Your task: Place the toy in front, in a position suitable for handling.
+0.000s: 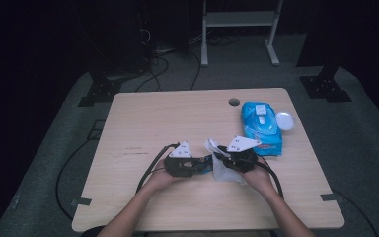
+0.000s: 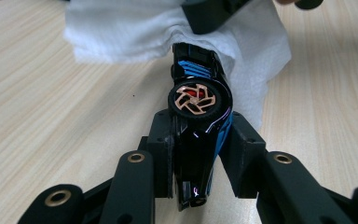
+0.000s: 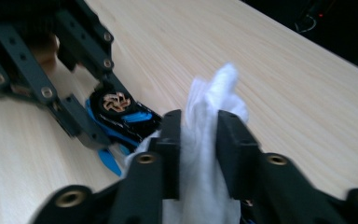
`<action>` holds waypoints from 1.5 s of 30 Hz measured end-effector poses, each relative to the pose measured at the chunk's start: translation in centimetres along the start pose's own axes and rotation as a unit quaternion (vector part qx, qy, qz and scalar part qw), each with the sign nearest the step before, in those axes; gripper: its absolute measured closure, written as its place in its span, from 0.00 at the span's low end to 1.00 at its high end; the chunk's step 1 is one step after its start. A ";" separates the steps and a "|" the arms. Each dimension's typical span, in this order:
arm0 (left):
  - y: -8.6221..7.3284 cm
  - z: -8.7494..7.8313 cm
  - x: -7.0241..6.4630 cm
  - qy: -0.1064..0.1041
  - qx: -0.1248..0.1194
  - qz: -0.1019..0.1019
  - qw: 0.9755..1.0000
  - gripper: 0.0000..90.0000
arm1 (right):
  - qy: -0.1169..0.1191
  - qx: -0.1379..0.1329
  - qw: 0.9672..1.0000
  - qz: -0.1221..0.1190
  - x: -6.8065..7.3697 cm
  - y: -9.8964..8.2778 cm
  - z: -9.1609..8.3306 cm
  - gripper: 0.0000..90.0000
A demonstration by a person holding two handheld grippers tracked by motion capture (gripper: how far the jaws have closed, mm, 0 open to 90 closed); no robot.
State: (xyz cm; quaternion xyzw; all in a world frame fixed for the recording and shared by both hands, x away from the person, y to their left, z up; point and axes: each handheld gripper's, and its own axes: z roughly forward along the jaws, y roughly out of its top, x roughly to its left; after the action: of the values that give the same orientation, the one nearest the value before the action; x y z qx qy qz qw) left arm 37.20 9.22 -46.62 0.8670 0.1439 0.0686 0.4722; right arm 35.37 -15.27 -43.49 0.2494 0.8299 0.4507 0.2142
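The toy car (image 2: 198,126), black with blue stripes and a copper-coloured wheel, serves as the landmark here: it sits above the near middle of the wooden table (image 1: 168,118), clamped on its side between the jaws of the left gripper (image 2: 198,154), whose pads press on the car's body from both flanks just behind the wheel. In the high view the left gripper (image 1: 180,165) lies to the left of the car and the right gripper (image 1: 237,158) just to the right of it, both hands coming in from the near edge. A white wipe (image 2: 168,28) is draped against the car's front end, touching its nose and spreading onto the table beyond it. The right gripper (image 3: 198,140) pinches this wipe (image 3: 205,154) between its pads, with a bunch of the cloth sticking up above the jaws; in this view the car (image 3: 121,116) lies just left of the wipe, its wheel facing up and its blue tail fin pointing toward the camera. Well to the right of the car and farther from the person lies a blue pack of wipes (image 1: 261,127), its round white lid (image 1: 284,120) flipped open at the side, near the table's right edge.
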 end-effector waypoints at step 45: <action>-0.4 -0.8 0.9 0.008 -0.003 0.006 1.000 0.76 | 0.012 0.013 0.999 0.051 -2.2 -0.4 -1.3 0.96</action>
State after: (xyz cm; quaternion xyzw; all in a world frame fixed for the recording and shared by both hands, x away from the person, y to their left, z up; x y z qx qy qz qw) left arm 37.78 10.36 -46.54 0.8660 0.1422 0.0792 0.4728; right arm 36.30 -17.65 -42.92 0.2888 0.8242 0.4534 0.1779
